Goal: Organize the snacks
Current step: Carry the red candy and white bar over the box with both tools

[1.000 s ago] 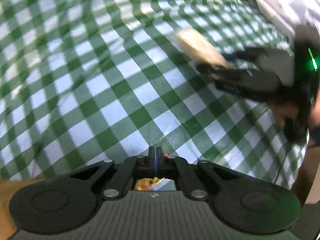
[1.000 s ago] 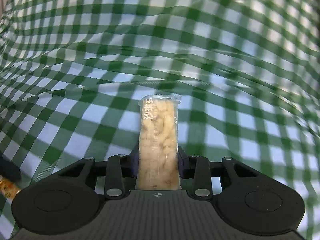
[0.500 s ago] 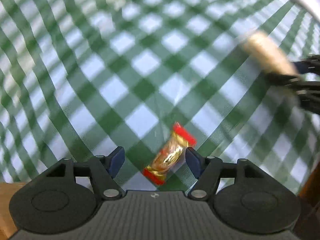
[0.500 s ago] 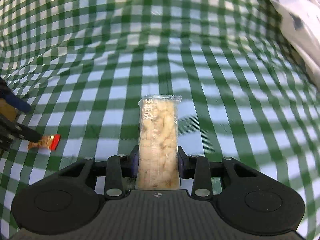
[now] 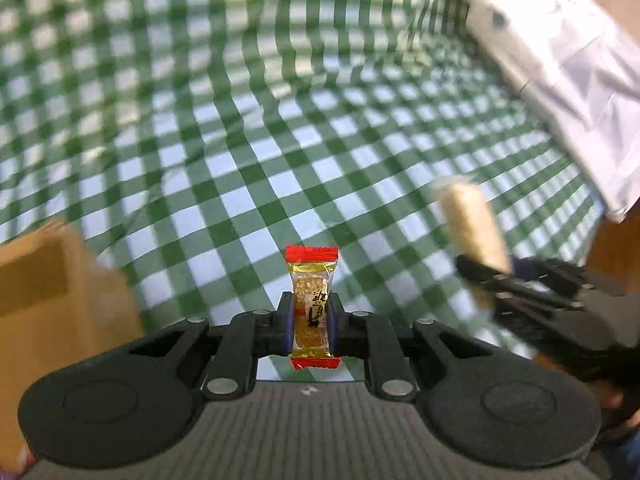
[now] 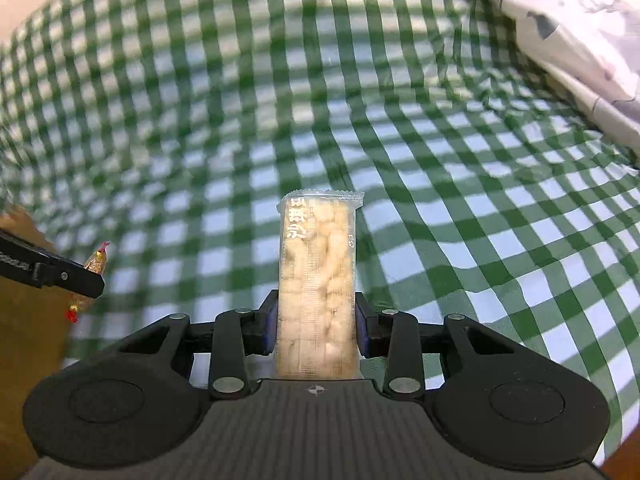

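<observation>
Two snacks in hand now, one per side, so here's the rundown.

Left wrist view first: my left fingers are clamped on the little red-and-gold candy, which stands upright between the pads. Half a second back it was lying loose on the green checked cloth with the fingers spread either side of it, so that pickup is done and it's off the cloth. Off to the right I can see my right fingers holding the pale puffed bar, blurry but clearly there. A brown cardboard box has come into frame at the left edge, and there's a crumpled white plastic bag up top right.

Right wrist view: the fingers are closed on the clear-wrapped bar, same grip as a second ago, poking straight up out of the fingers. The candy shows tiny at far left.

I'd guess the next job is dropping both somewhere, maybe that box, can't tell yet.
</observation>
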`<state>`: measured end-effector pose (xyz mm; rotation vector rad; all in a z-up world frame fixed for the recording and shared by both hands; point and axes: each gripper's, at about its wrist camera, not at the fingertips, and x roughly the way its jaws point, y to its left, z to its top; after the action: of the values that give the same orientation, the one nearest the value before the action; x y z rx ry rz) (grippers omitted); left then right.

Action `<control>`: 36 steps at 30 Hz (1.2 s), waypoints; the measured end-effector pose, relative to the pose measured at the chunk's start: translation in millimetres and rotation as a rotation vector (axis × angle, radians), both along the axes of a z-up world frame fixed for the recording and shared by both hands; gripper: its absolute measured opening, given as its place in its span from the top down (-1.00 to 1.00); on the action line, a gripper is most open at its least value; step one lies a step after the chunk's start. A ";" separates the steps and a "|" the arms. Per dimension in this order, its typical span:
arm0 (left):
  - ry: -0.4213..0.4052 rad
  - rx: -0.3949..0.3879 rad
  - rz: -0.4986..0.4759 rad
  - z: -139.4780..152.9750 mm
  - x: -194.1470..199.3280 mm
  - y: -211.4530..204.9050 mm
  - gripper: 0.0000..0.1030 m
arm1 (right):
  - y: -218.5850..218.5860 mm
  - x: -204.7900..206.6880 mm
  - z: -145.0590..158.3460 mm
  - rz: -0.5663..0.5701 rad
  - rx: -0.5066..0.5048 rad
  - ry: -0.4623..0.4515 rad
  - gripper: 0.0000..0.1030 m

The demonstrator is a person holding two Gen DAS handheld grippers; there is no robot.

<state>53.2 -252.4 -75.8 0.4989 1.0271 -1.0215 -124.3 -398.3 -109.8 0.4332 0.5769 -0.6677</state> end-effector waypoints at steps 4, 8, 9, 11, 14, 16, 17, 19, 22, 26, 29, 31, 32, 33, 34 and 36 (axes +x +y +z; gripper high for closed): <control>-0.015 -0.075 0.019 49.1 -43.2 75.4 0.67 | 58.2 -7.9 38.9 0.080 -0.009 -0.046 0.26; -0.045 -0.089 0.101 72.1 -71.6 156.1 0.67 | 132.0 -14.0 68.5 0.198 -0.004 -0.080 0.26; -0.059 -0.080 0.136 73.9 -77.3 177.6 0.67 | 152.2 -14.9 73.5 0.231 0.012 -0.086 0.26; -0.058 -0.059 0.204 76.6 -83.9 216.0 0.67 | 188.3 -15.6 79.1 0.291 0.035 -0.086 0.26; -0.089 -0.024 0.311 75.0 -90.5 267.3 0.67 | 245.3 -16.7 81.8 0.390 0.046 -0.074 0.26; -0.124 -0.004 0.361 74.4 -88.7 298.0 0.67 | 276.7 -19.2 82.9 0.441 0.055 -0.057 0.26; -0.139 0.003 0.384 76.1 -89.4 315.1 0.67 | 290.3 -20.1 83.3 0.467 0.058 -0.046 0.26; -0.148 0.003 0.415 78.6 -93.0 339.1 0.67 | 313.4 -21.5 83.9 0.512 0.039 -0.022 0.26; -0.143 -0.015 0.442 83.6 -102.7 364.3 0.67 | 333.9 -26.1 91.5 0.538 -0.015 -0.017 0.26; -0.156 -0.057 0.447 92.4 -117.4 380.4 0.67 | 345.0 -34.0 102.1 0.534 -0.058 -0.027 0.26; -0.171 -0.077 0.444 92.4 -125.1 378.1 0.67 | 350.6 -42.4 104.6 0.540 -0.084 -0.027 0.26; -0.174 -0.086 0.445 92.9 -129.3 378.7 0.67 | 353.7 -49.6 104.9 0.539 -0.098 -0.028 0.26; -0.174 -0.089 0.446 93.2 -130.1 379.3 0.67 | 354.1 -50.6 106.0 0.536 -0.101 -0.028 0.26; -0.174 -0.091 0.450 93.7 -129.9 380.1 0.67 | 354.6 -50.8 105.8 0.533 -0.103 -0.028 0.26; -0.173 -0.094 0.453 94.1 -129.3 380.7 0.67 | 354.8 -50.9 106.4 0.530 -0.104 -0.027 0.26; -0.173 -0.097 0.458 94.1 -127.4 381.6 0.67 | 355.0 -51.2 106.3 0.531 -0.107 -0.025 0.26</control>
<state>-74.2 129.2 18.3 0.2490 0.8784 -0.6052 -175.5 -43.2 -3.4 0.1736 0.5972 -0.1823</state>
